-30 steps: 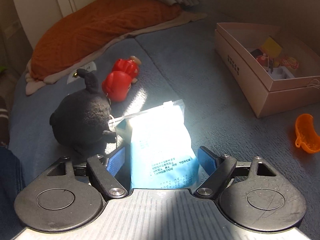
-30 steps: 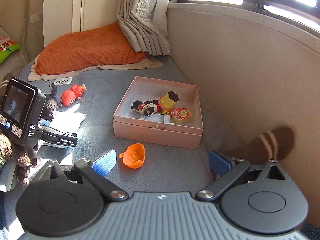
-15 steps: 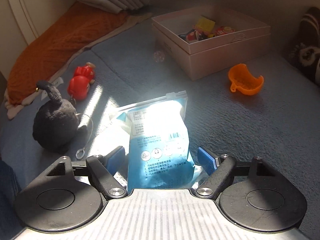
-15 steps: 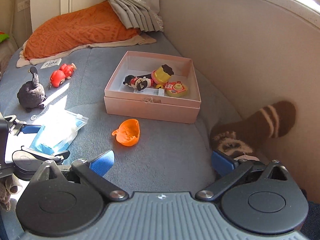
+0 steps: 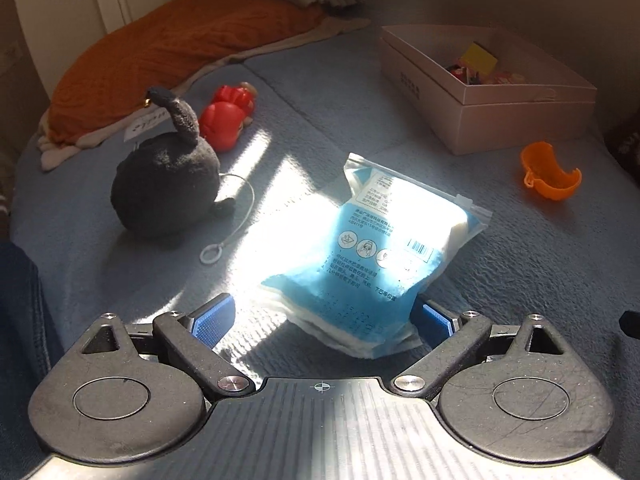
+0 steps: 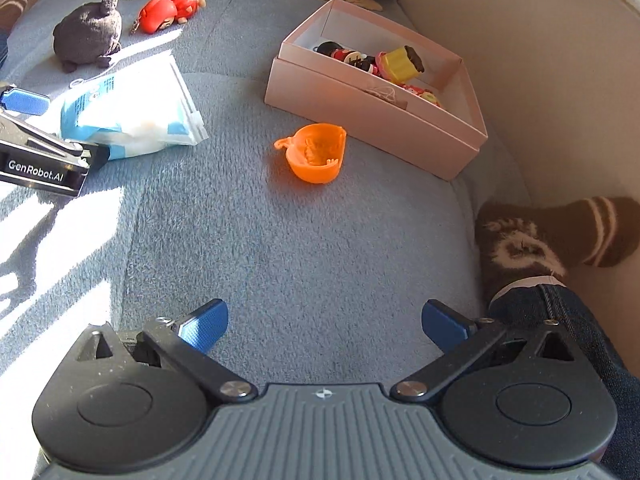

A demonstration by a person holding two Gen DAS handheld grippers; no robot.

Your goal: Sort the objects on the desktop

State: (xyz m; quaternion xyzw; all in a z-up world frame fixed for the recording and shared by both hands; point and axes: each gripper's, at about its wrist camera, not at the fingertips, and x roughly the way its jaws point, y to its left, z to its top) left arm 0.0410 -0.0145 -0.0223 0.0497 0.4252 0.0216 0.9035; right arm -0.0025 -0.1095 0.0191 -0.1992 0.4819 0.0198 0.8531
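A blue-and-white sealed packet (image 5: 376, 248) lies in a sun patch on the blue-grey cushion (image 5: 500, 280). My left gripper (image 5: 323, 317) straddles its near end with the jaws opening. The left pad stands clear of the packet and the right pad sits close beside it. In the right wrist view the packet (image 6: 132, 112) and left gripper (image 6: 40, 152) show at the left. My right gripper (image 6: 324, 322) hangs open and empty over bare cushion, short of an orange cup (image 6: 316, 152) lying on its side. The pink box (image 6: 380, 120) holds several small toys.
A black plush (image 5: 164, 184) with a cord loop and a red toy figure (image 5: 226, 116) lie left of the packet. An orange blanket (image 5: 180, 48) fills the back. A person's foot in a brown striped sock (image 6: 552, 236) rests by the wall at the right.
The left jaws have spread wide off the packet, which now lies slanted to the right. The right gripper has dropped lower over the cushion and tipped down, nearer the orange cup.
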